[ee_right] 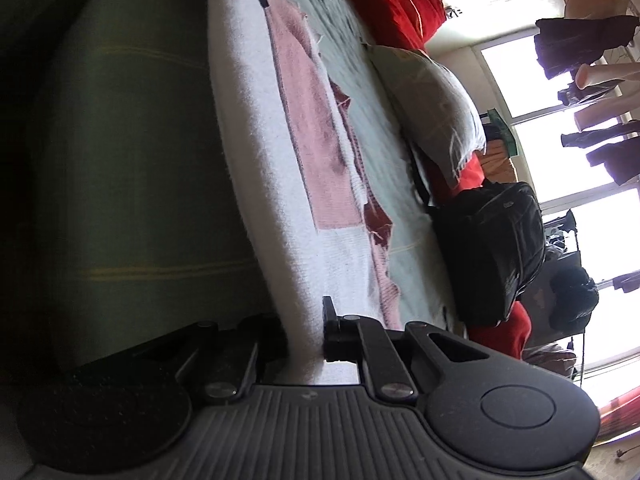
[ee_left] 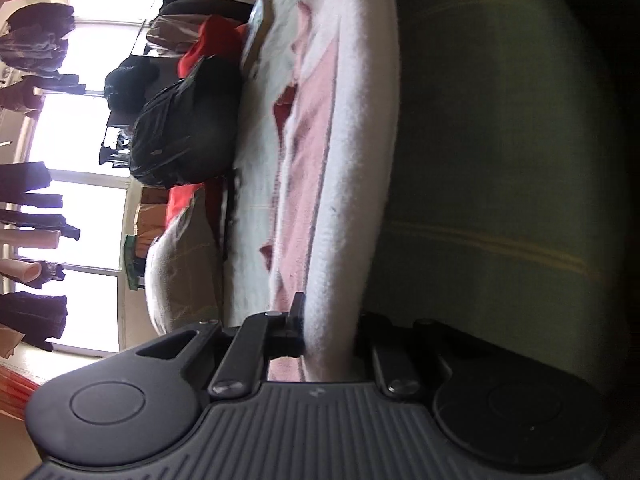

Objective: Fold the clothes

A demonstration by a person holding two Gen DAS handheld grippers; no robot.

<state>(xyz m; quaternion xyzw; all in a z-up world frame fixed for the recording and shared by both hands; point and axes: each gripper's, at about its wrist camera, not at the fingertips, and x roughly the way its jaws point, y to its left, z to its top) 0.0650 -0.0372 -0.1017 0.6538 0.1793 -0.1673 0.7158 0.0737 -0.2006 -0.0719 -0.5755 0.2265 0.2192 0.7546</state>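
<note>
Lying on the bed (ee_left: 500, 160), the fuzzy white and pink cloth (ee_left: 320, 140) is pulled up along one edge. Both grippers are turned on their sides. The left gripper (ee_left: 326, 340) pinches that white edge in its jaws, and so does the right gripper (ee_right: 306, 340). Only the right view shows the other gripper, far along the cloth's edge.

Left gripper (ee_left: 326, 336) with jaws closed, pinching a fold of white cloth (ee_left: 360, 160), right gripper (ee_right: 306, 334) likewise clamped on it, both angled downward
</note>
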